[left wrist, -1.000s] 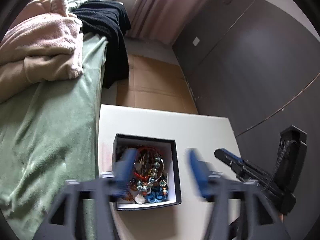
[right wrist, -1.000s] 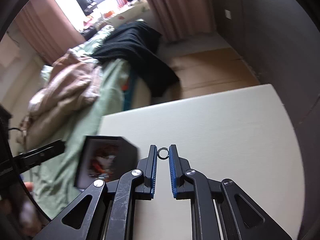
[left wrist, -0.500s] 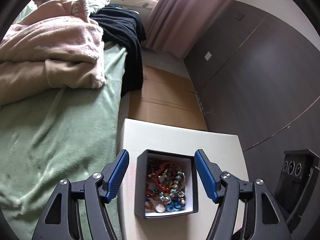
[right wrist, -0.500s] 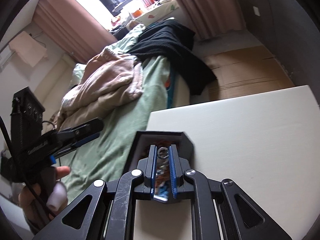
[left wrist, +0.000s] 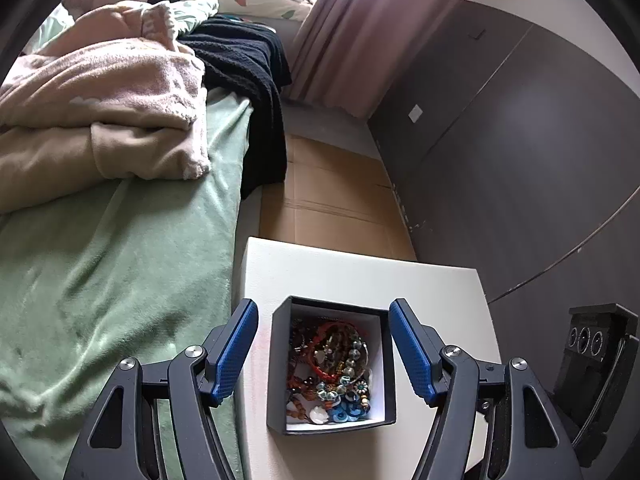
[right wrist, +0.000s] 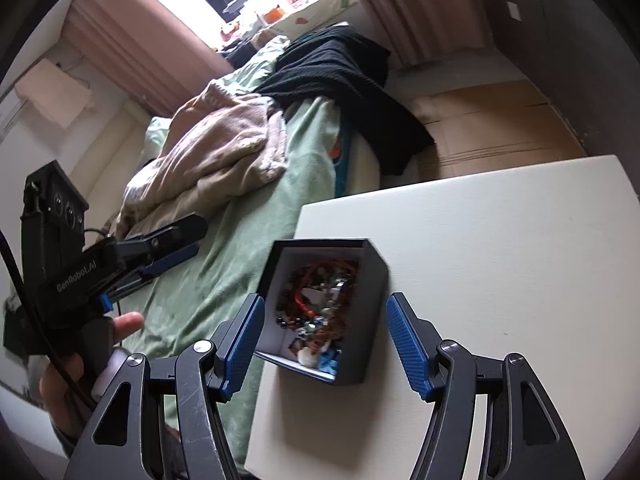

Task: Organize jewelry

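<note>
the black jewelry box sits upright, open side up, long axis running 12 to 6. the left gripper and the right gripper hover over it, both spread wide and empty.

- The left tool hangs with its blue-padded fingers spread wide, one on each side of a black box.
- The box sits on a white desk near the bed-side edge, filled with tangled beads and bracelets.
- A green-covered bed lies beside the desk, with a pink blanket and a black garment piled on it.
</note>
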{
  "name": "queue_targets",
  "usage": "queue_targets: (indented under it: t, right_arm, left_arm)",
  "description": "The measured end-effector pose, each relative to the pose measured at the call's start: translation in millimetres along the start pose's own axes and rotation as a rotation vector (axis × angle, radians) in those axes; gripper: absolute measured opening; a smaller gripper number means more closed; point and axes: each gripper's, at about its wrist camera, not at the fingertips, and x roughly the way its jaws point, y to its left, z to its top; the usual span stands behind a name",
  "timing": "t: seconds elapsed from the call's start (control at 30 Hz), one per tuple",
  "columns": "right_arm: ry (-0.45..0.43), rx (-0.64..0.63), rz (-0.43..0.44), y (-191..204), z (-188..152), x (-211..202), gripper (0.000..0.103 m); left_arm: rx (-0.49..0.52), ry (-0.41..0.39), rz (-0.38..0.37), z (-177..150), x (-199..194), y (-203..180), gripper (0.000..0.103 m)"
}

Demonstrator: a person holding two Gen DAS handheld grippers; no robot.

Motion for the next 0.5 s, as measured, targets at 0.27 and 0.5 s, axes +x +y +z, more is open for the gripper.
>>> queue_targets:
  t: [0.27,0.5]
  right_arm:
    - [-0.019,0.005,-0.049,-14.5,-5.3,-27.2,0.091]
    - [-0.044,-0.023,-0.125,-28.3,-14.6,-58.6,0.098]
  left_arm:
    - [0.063,-0.063,0.033,-15.0,-10.6,-27.8,0.091]
    - [0.13,-0.121,0.068,-29.0,-29.1,-48.4,0.103]
